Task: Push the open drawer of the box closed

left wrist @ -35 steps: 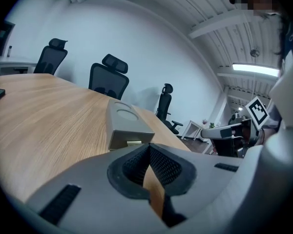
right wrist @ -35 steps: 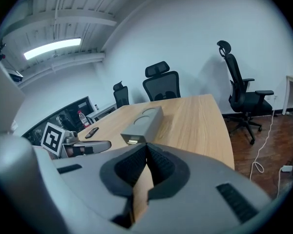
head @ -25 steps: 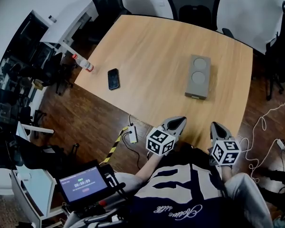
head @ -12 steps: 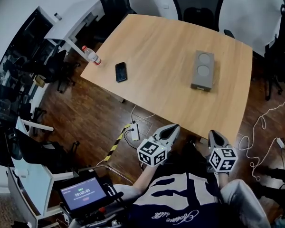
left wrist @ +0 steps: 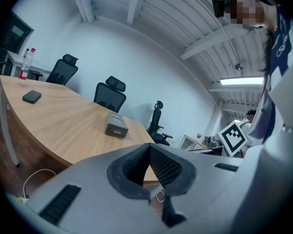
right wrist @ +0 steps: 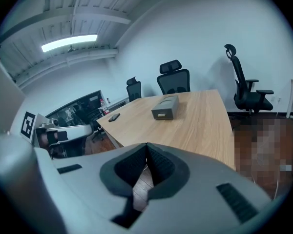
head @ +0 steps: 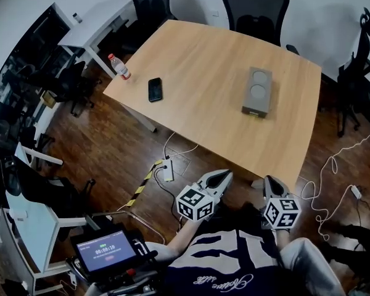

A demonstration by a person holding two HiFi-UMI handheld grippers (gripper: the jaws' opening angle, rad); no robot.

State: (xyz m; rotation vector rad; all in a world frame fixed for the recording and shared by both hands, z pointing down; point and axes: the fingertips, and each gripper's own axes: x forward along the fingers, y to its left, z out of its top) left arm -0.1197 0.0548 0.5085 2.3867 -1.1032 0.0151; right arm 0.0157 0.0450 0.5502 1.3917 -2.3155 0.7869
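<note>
1. My left gripper (head: 221, 176) is closed, jaw tips meeting, with nothing between them. I hold it short of the table's near edge.
2. My right gripper (head: 270, 180) is just beside it and in the same state: tips together, empty.
3. Ahead of both lies the wooden table (head: 191, 73). Neither gripper touches it.
4. Well ahead of the right gripper, the grey box (head: 258, 92) lies on the table with its drawer (right wrist: 160, 114) end facing me. I can't tell how far out the drawer sits.
5. Far ahead and left of the left gripper are a black phone (head: 155, 89) and a bottle (head: 119, 66).
</note>
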